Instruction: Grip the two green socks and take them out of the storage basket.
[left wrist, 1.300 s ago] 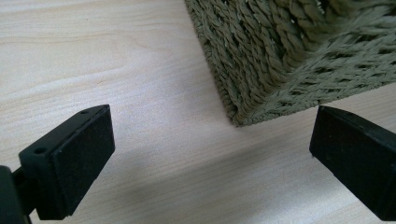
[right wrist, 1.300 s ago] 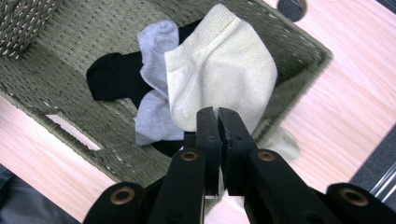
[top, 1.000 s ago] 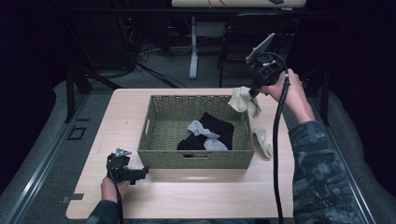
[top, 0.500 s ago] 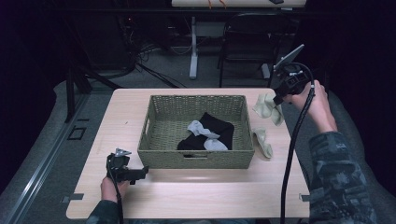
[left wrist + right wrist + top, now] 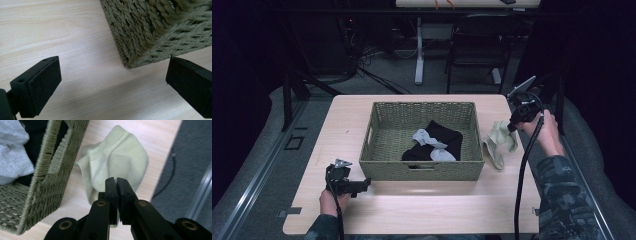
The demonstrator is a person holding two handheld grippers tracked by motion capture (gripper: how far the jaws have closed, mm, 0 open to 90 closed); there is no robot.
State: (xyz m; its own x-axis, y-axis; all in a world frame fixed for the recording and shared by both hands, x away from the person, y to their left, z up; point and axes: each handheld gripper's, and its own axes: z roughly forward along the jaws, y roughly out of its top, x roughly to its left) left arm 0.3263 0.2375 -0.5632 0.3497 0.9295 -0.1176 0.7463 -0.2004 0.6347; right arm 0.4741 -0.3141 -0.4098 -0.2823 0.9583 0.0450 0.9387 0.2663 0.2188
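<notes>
A woven basket (image 5: pixel 422 170) stands mid-table and holds a black garment (image 5: pixel 449 136) with a grey sock (image 5: pixel 428 140) on top. My right gripper (image 5: pixel 511 127) hangs just right of the basket, shut on a pale green sock (image 5: pixel 503 133) whose lower end rests on the table. In the right gripper view the jaws (image 5: pixel 116 180) are pressed together over that sock (image 5: pixel 120 157), beside the basket wall (image 5: pixel 47 170). A second pale green sock (image 5: pixel 493 156) lies beneath it. My left gripper (image 5: pixel 362 185) rests open at the basket's front left corner (image 5: pixel 150 32), its jaws (image 5: pixel 112 75) wide apart and holding nothing.
The wooden table (image 5: pixel 412 210) has bare room in front of and left of the basket. Its right edge runs close to the socks, with grey floor (image 5: pixel 190 157) and a cable beyond. A chair (image 5: pixel 477 45) and desk legs stand behind the table.
My right gripper has carried the pale green sock from over the basket's right rim outward and down to the table beside the other sock. The left gripper has stayed put.
</notes>
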